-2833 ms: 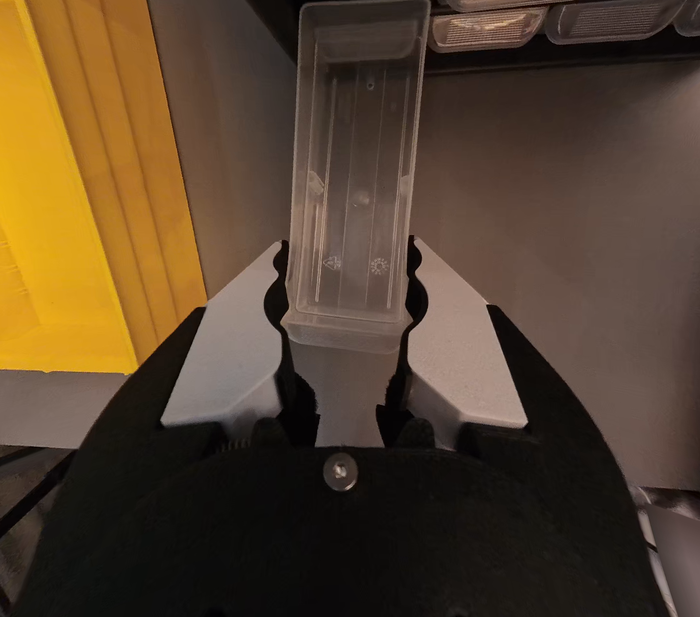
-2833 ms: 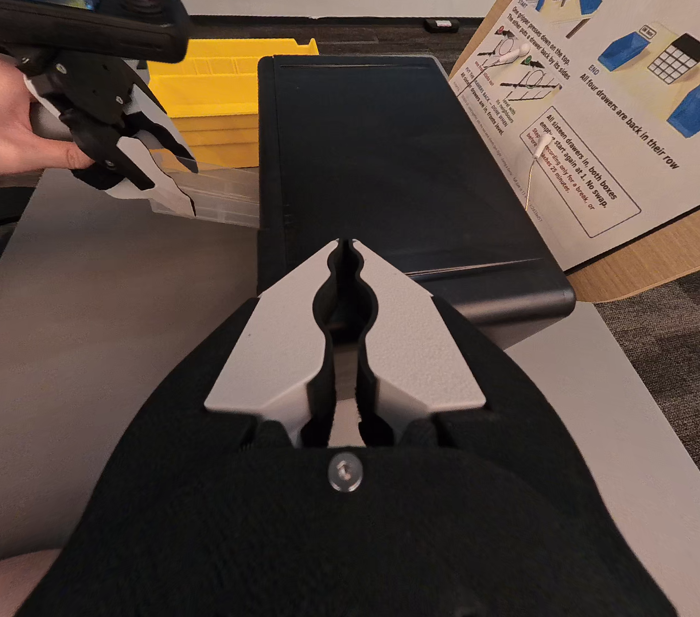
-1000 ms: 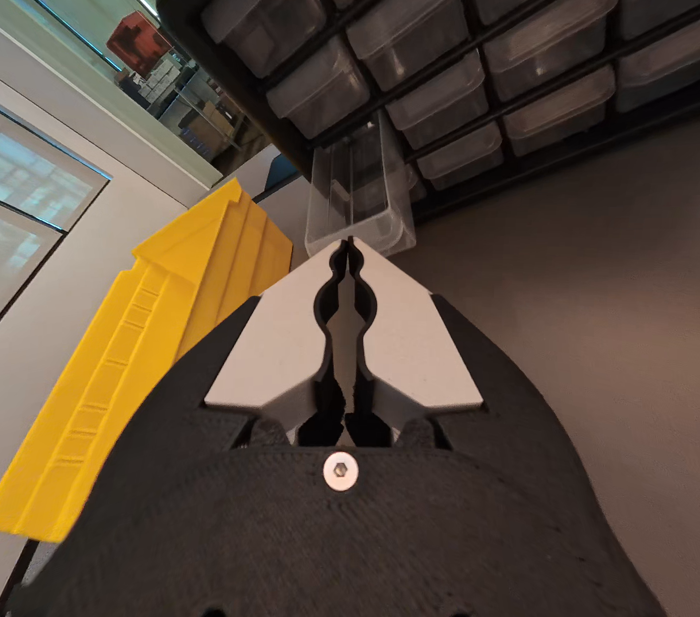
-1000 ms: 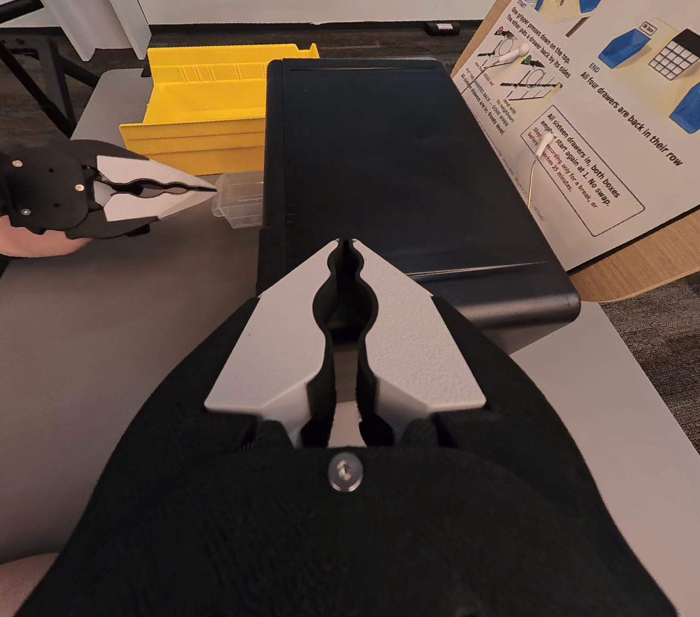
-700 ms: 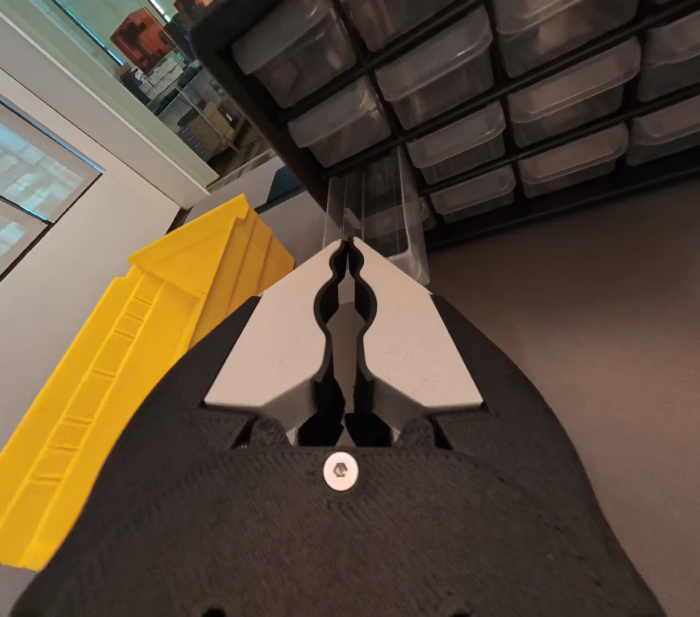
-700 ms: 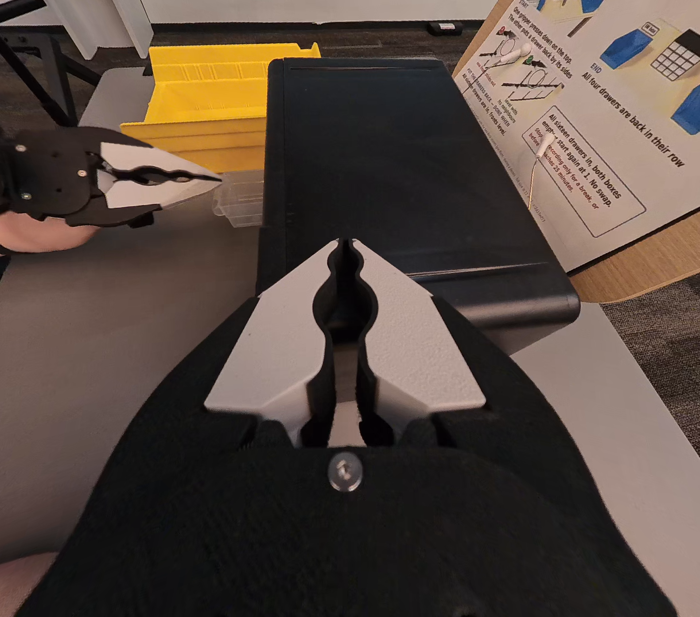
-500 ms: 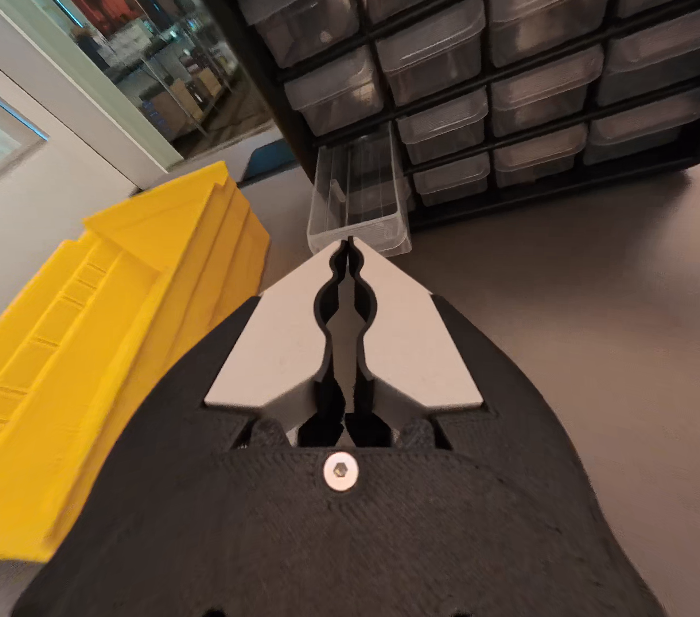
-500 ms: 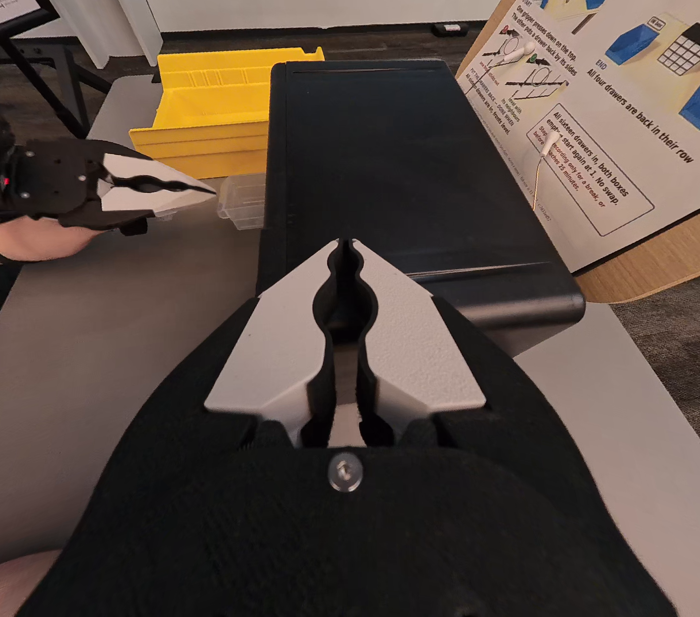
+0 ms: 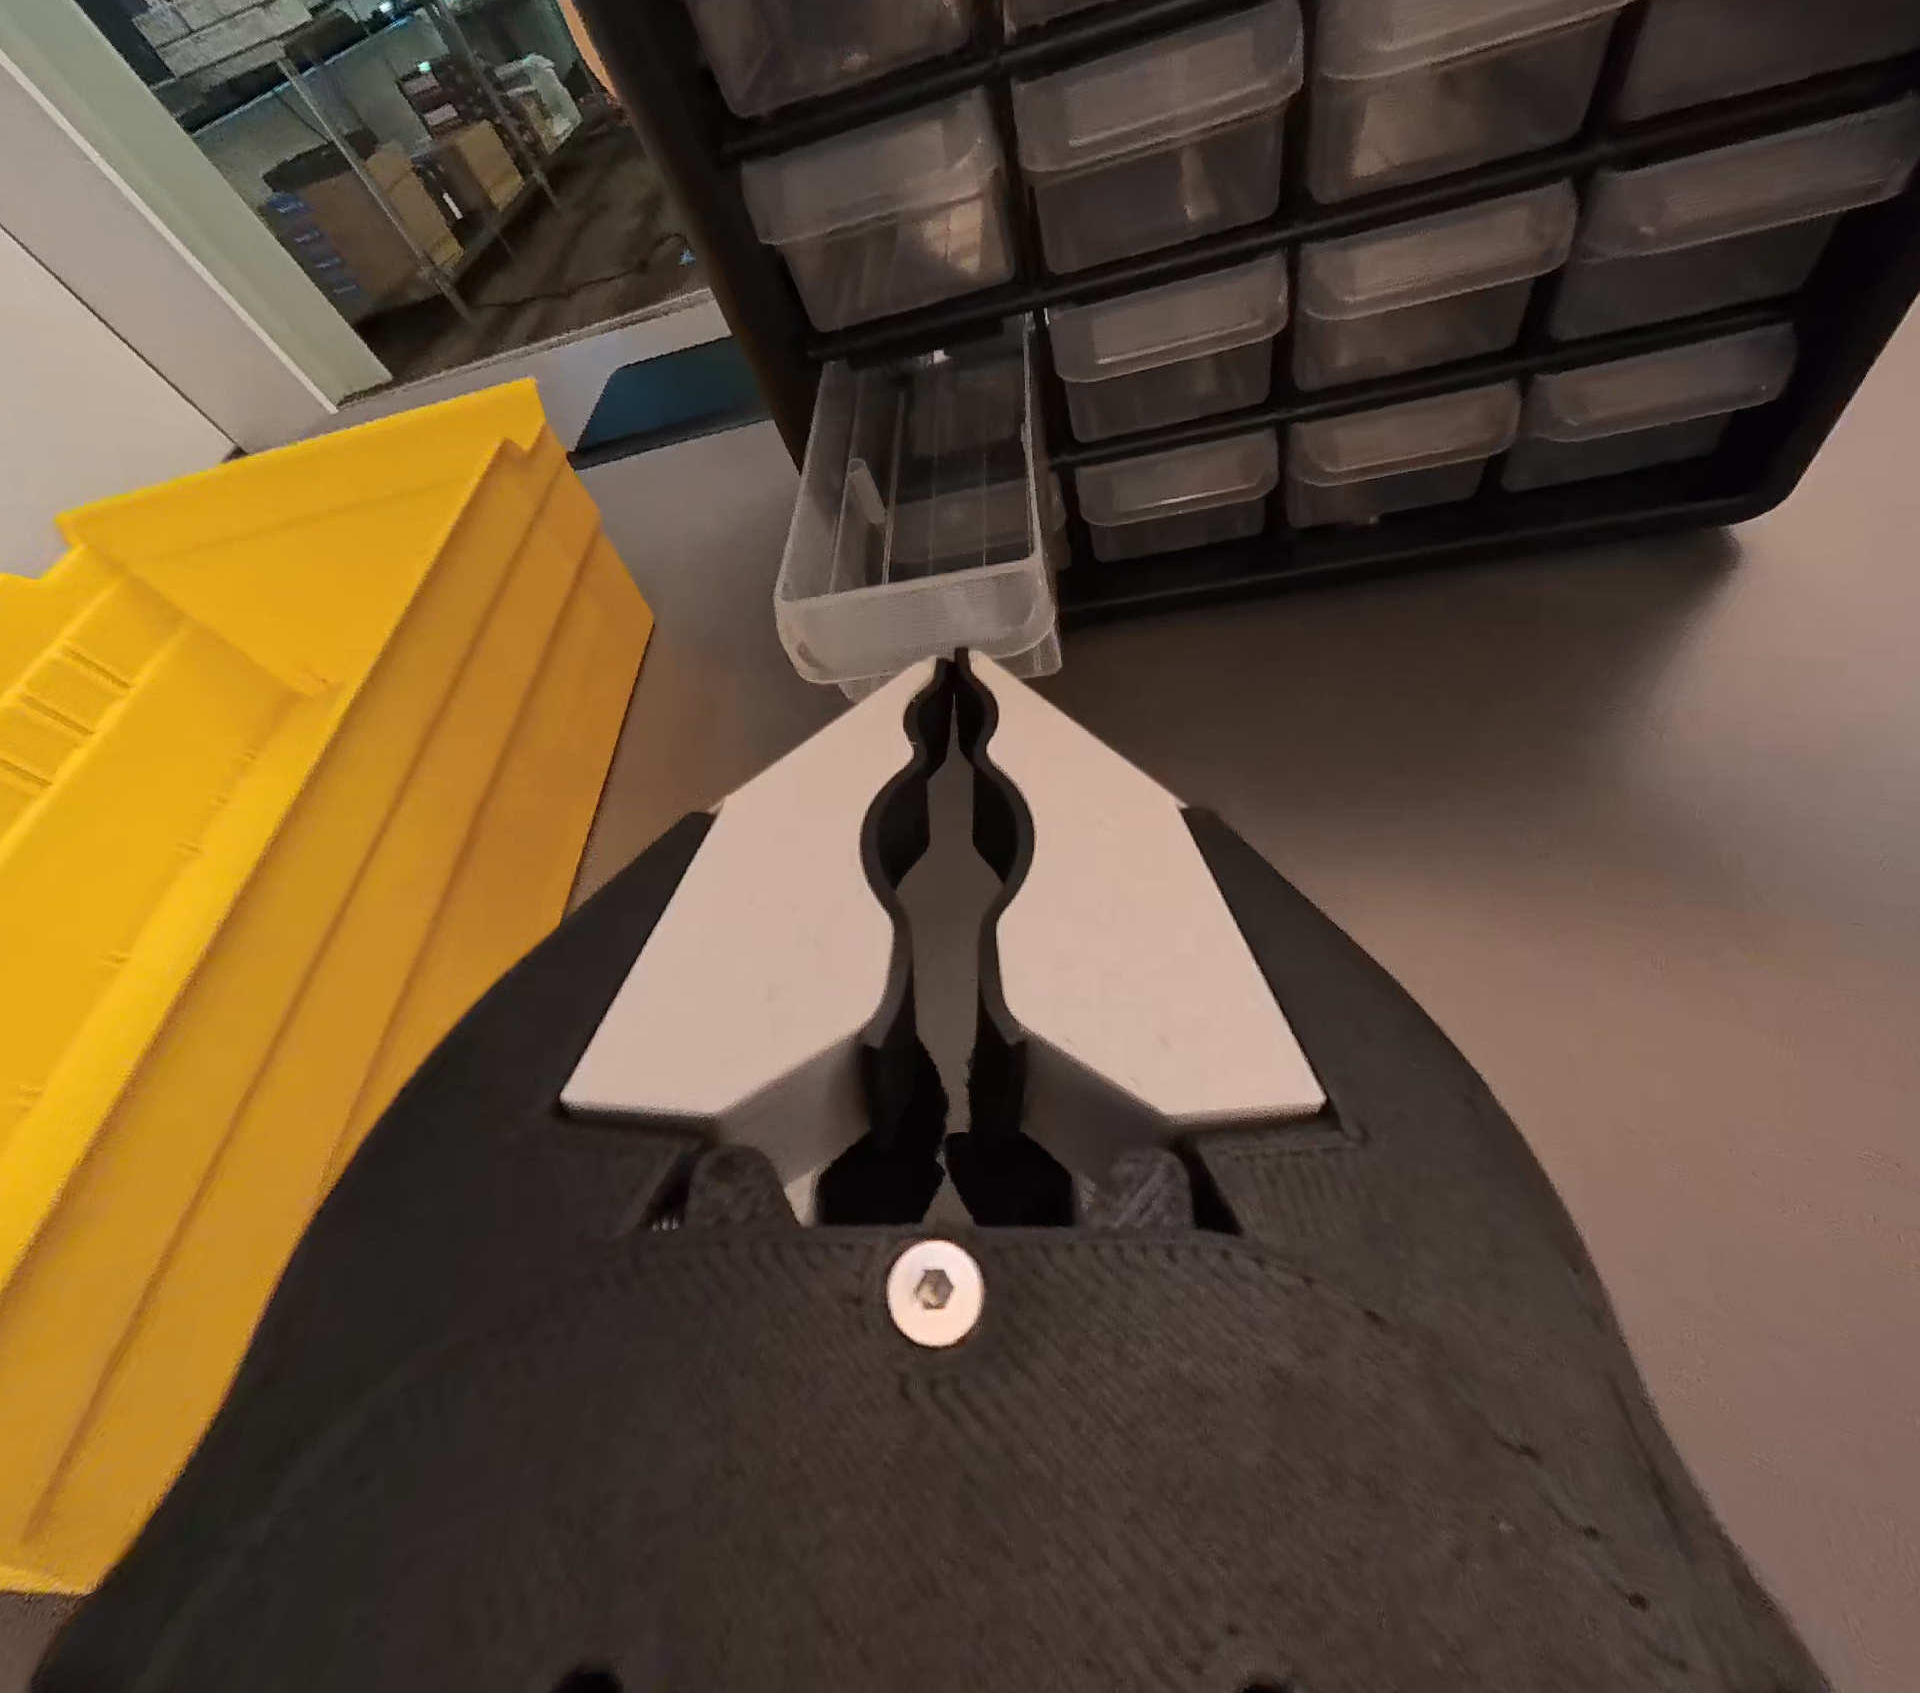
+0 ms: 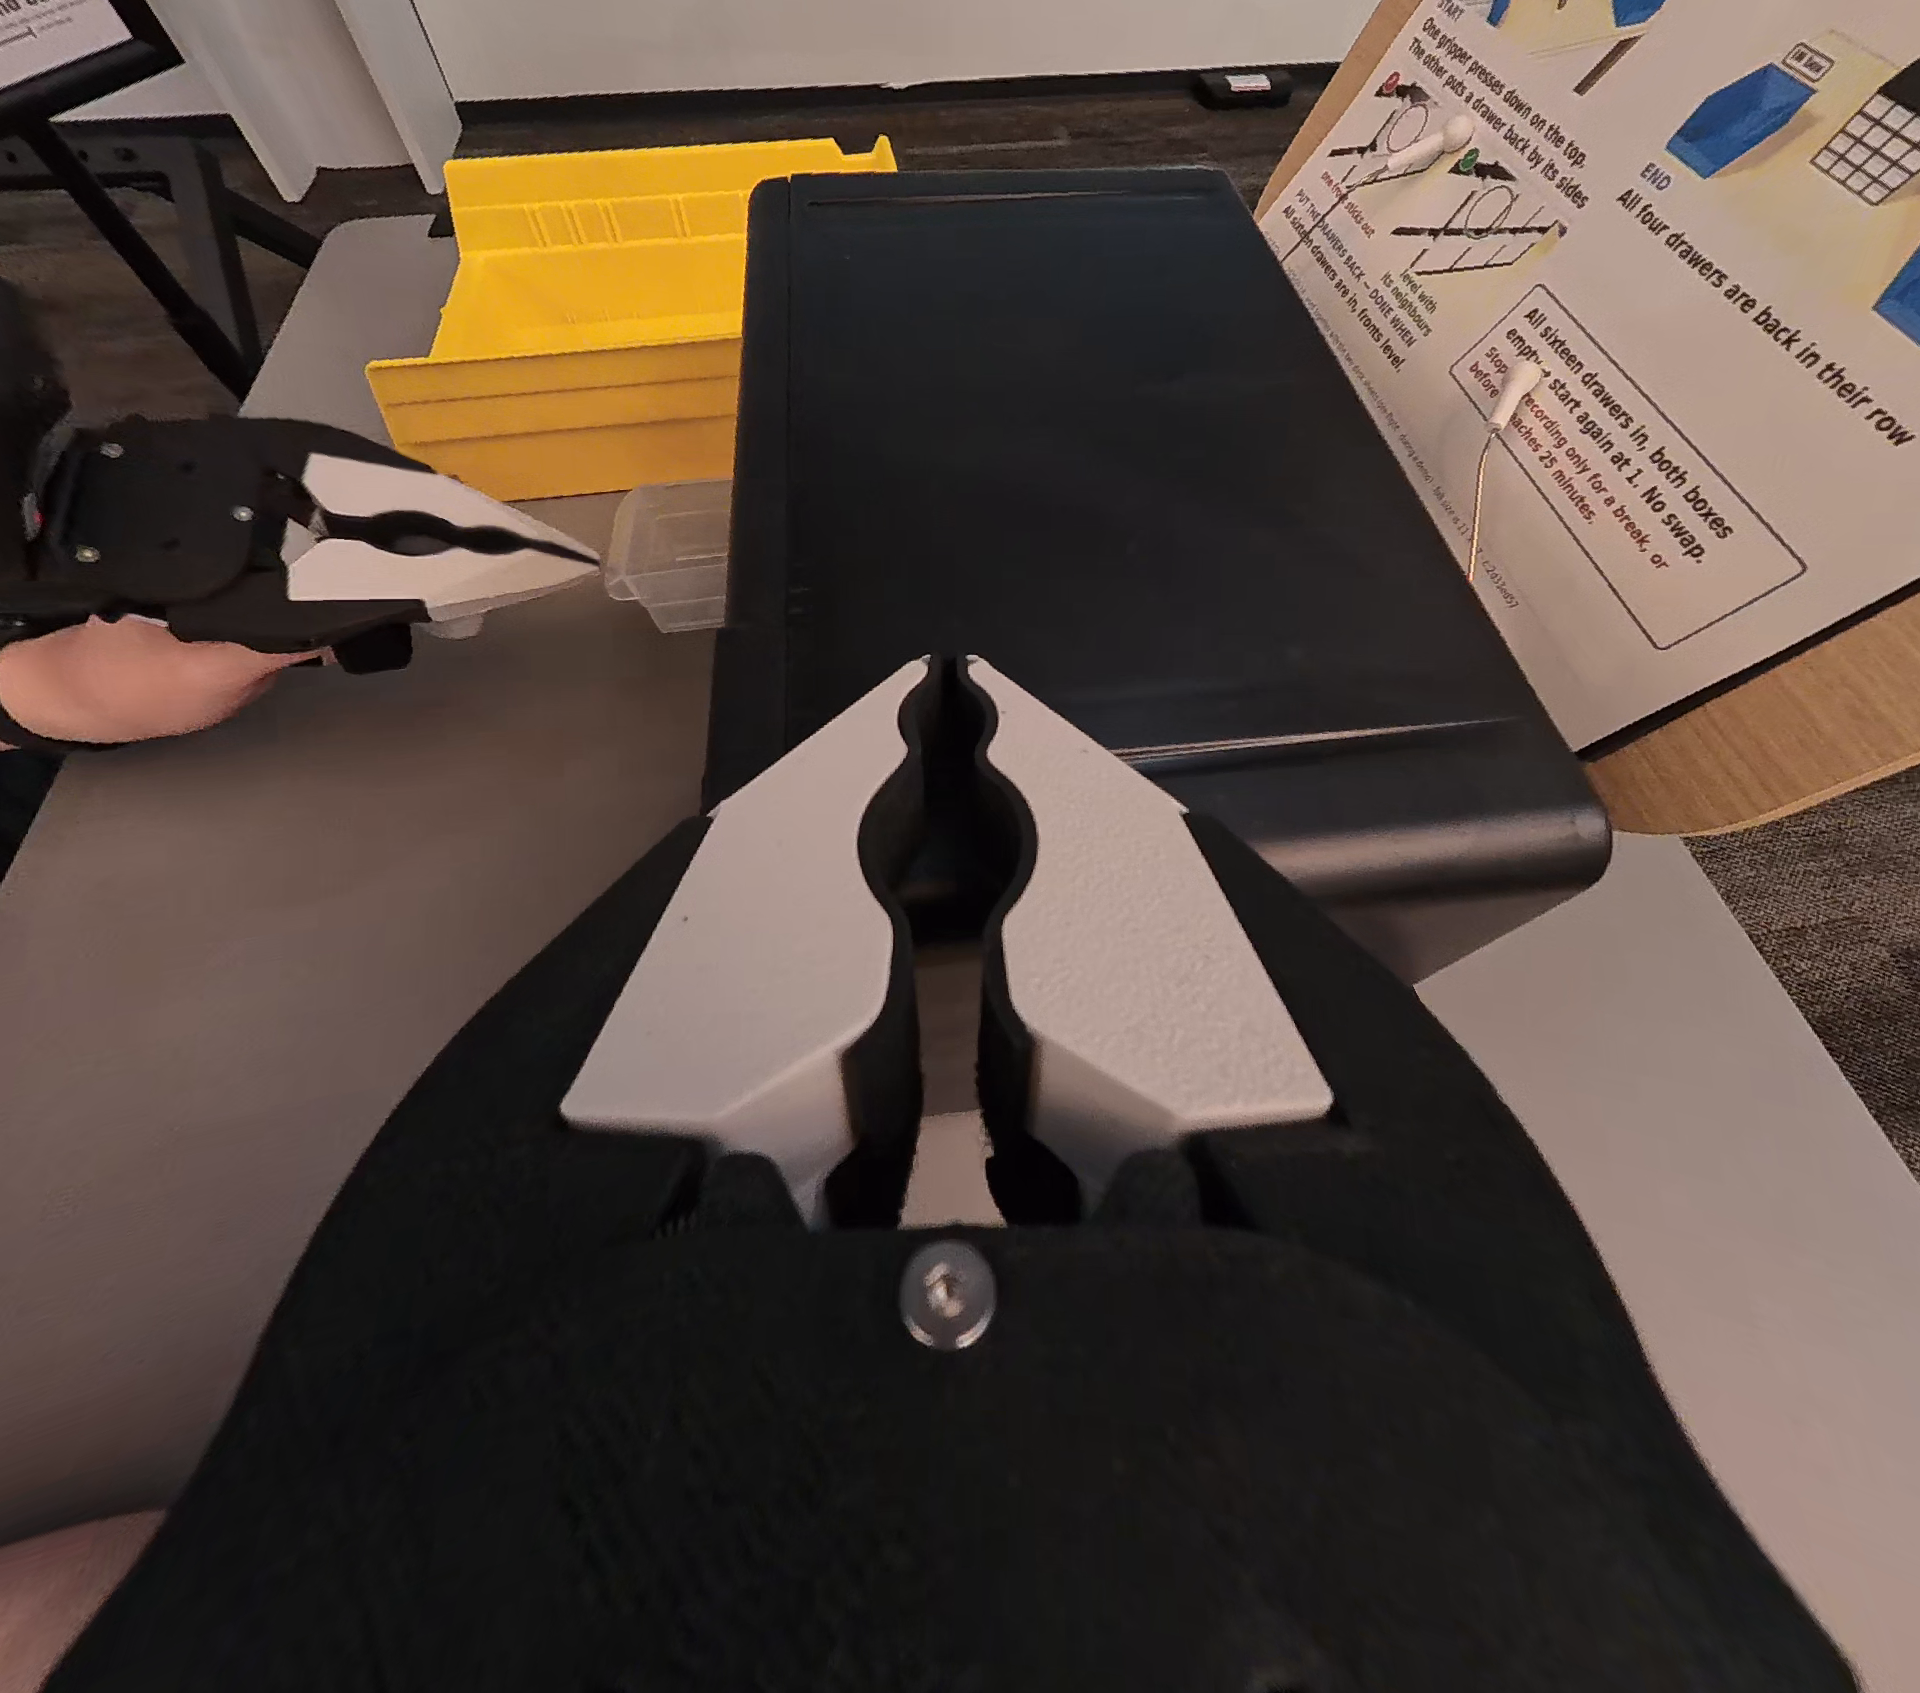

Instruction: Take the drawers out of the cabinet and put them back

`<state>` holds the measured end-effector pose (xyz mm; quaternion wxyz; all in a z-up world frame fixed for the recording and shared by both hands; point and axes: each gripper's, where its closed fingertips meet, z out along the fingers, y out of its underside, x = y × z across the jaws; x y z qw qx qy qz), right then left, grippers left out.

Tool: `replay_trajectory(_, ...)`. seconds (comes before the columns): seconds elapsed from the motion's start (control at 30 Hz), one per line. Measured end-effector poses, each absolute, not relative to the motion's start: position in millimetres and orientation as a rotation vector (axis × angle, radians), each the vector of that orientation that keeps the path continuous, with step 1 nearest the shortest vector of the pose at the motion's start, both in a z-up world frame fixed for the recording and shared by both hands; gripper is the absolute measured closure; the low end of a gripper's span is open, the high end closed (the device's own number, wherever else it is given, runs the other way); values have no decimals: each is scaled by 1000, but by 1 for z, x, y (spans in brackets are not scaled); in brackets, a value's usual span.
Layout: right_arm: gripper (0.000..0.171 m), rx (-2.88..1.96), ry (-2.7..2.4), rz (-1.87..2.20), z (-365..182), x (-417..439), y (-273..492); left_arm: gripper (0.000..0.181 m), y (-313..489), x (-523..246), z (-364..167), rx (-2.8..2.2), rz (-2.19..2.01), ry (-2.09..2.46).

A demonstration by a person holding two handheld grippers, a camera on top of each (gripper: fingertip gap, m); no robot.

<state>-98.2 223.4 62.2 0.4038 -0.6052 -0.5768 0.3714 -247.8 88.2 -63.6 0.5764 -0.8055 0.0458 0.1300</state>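
Note:
A black cabinet (image 9: 1455, 542) with rows of clear drawers stands on the grey table; its flat top (image 10: 1091, 448) fills the right wrist view. One clear drawer (image 9: 920, 521) in the left column, second row from the bottom, sticks partly out; it also shows in the right wrist view (image 10: 670, 552). My left gripper (image 9: 956, 661) is shut, its tips touching the drawer's front lip; it also shows in the right wrist view (image 10: 592, 568). My right gripper (image 10: 951, 661) is shut and empty, tips at the near part of the cabinet top; contact cannot be told.
A yellow bin (image 9: 260, 812) stands left of the cabinet, also seen in the right wrist view (image 10: 592, 334). An instruction board (image 10: 1662, 241) leans at the cabinet's right. A hand (image 10: 125, 687) holds the left gripper. Bare grey table (image 9: 1507, 916) lies in front of the cabinet. Across from one pair of fingers to the other is roughly 25 centimetres. Left tips and right tips are each some 20 centimetres from the black cabinet (image 9: 1455, 542).
The left gripper has rolled toward level and shifted a little, with its shut tips staying at the drawer's front. The right gripper has barely moved.

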Motion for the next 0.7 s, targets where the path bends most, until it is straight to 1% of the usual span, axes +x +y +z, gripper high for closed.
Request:
replay_trajectory(0.13,171,-1530,-1451,931,62,-98,223,181,94,-253,-73,-1913,245,52)
replay_trajectory(0.37,171,-1529,-1453,937,62,-98,224,181,114,-258,-70,-1885,89,-65)
replay_trajectory(0.6,171,-1525,-1457,941,62,-98,224,181,141,-262,-81,-1916,151,-49)
replay_trajectory(0.7,171,-1527,-1453,949,62,-98,224,178,153,-265,-81,-1906,123,-77)
